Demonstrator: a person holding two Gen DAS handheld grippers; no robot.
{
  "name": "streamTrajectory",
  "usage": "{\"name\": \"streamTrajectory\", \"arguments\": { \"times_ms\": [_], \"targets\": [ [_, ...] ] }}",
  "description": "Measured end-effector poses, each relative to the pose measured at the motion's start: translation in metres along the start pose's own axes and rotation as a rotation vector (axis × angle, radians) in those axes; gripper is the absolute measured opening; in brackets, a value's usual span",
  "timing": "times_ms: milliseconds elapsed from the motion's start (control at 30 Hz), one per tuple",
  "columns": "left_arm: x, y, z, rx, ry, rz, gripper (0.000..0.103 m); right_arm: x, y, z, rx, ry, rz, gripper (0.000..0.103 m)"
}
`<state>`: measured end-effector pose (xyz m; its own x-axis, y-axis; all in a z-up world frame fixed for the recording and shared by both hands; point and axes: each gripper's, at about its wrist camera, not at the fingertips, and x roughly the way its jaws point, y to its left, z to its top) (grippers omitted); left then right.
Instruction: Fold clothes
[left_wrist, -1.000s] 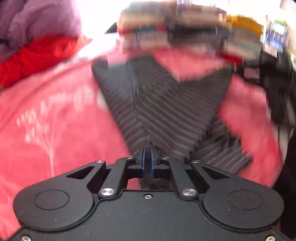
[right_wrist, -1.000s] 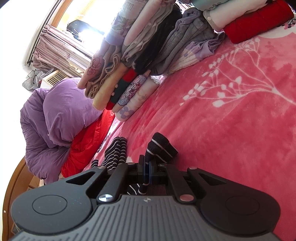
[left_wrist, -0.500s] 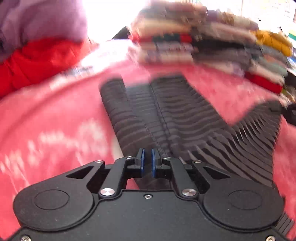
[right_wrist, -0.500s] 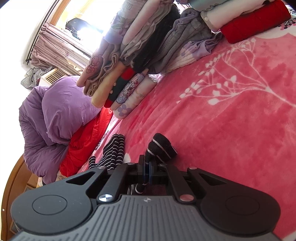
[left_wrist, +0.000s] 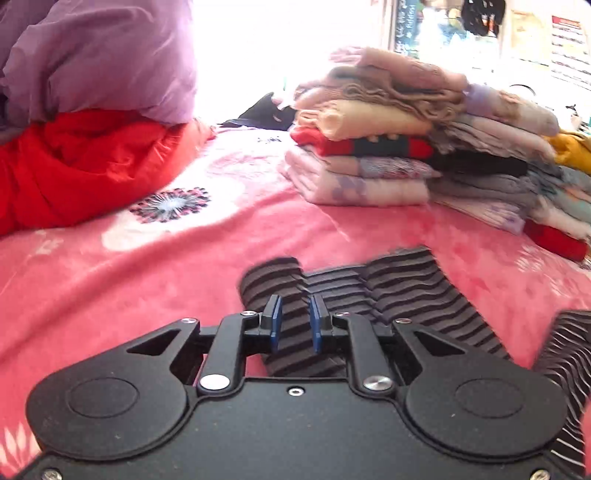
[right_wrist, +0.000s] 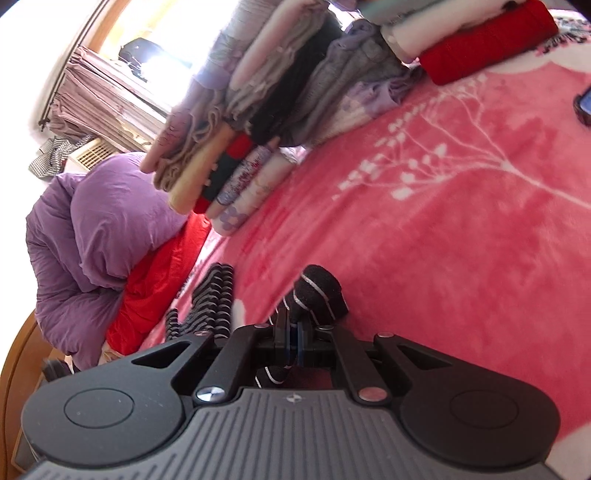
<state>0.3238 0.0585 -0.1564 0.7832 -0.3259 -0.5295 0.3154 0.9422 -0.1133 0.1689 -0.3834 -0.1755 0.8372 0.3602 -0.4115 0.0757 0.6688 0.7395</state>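
Observation:
A black and grey striped garment (left_wrist: 399, 295) lies bunched on the pink blanket (left_wrist: 147, 273) in the left wrist view. My left gripper (left_wrist: 294, 328) is open, its blue pads a little apart just above a fold of the garment. In the right wrist view my right gripper (right_wrist: 294, 334) is shut on a dark striped cuff (right_wrist: 319, 291) of the same garment, whose other part (right_wrist: 214, 302) lies further left on the blanket (right_wrist: 461, 236).
A tall stack of folded clothes (left_wrist: 406, 147) stands at the back right; it also shows in the right wrist view (right_wrist: 280, 103). A purple duvet (left_wrist: 92, 62) over red bedding (left_wrist: 74, 173) lies at the left. A dark object (right_wrist: 583, 103) rests at the right edge.
My left gripper has opened and let go of the striped garment, which now lies lower and bunched on the blanket. The right gripper stays shut on the cuff and has barely moved.

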Motion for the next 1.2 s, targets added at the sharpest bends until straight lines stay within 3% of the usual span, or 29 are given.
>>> {"name": "streamTrajectory", "arguments": {
  "times_ms": [67,133,167,233,333,400,433,533,567,600,767,900,1033,1100,1167,1200],
  "targets": [
    [0.018,0.002,0.001,-0.023,0.024,0.020,0.014,0.001,-0.002,-0.001,-0.001,0.006,-0.008,0.006],
    [0.041,-0.001,-0.002,-0.001,0.115,-0.032,0.014,0.001,-0.004,-0.003,-0.002,0.008,-0.016,0.006],
    [0.044,-0.008,-0.003,0.070,0.126,-0.034,0.014,0.001,-0.004,-0.003,-0.001,0.009,-0.018,0.006],
    [0.034,-0.008,0.006,0.089,0.089,-0.024,0.015,0.002,-0.005,-0.003,0.004,0.008,-0.021,0.006],
    [0.028,0.003,0.014,-0.002,0.009,-0.027,0.022,0.001,-0.005,-0.005,0.003,0.003,-0.020,0.006],
    [0.047,-0.004,0.004,0.054,0.116,-0.051,0.029,0.003,-0.005,-0.005,0.004,0.007,-0.021,0.006],
    [0.046,-0.008,-0.002,0.090,0.112,-0.043,0.030,0.003,-0.006,-0.004,0.006,0.009,-0.023,0.006],
    [0.007,-0.013,0.007,0.014,0.019,0.015,0.031,0.004,-0.007,-0.004,0.011,0.008,-0.030,0.006],
    [-0.009,-0.016,0.011,-0.012,-0.014,-0.012,0.033,0.003,-0.007,-0.004,0.016,0.005,-0.031,0.006],
    [-0.024,-0.023,0.014,-0.011,-0.022,-0.051,0.042,0.004,-0.008,-0.004,0.028,0.002,-0.028,0.007],
    [-0.100,-0.085,-0.010,0.208,-0.036,-0.097,0.048,0.005,-0.017,-0.004,0.135,-0.014,-0.005,0.011],
    [-0.152,-0.128,-0.070,0.356,0.024,-0.171,0.056,0.004,-0.022,-0.005,0.188,-0.039,0.004,0.029],
    [-0.178,-0.168,-0.135,0.532,0.100,-0.166,0.059,0.005,-0.020,-0.004,0.180,-0.063,-0.004,0.028],
    [-0.183,-0.183,-0.157,0.620,0.088,-0.087,0.058,0.006,-0.020,-0.004,0.175,-0.075,-0.008,0.017],
    [-0.178,-0.186,-0.167,0.692,0.087,0.013,0.054,0.006,-0.018,-0.004,0.170,-0.086,-0.013,0.013],
    [-0.178,-0.186,-0.172,0.723,0.071,0.048,0.044,0.005,-0.013,-0.002,0.158,-0.086,-0.016,0.012]
  ]
}}
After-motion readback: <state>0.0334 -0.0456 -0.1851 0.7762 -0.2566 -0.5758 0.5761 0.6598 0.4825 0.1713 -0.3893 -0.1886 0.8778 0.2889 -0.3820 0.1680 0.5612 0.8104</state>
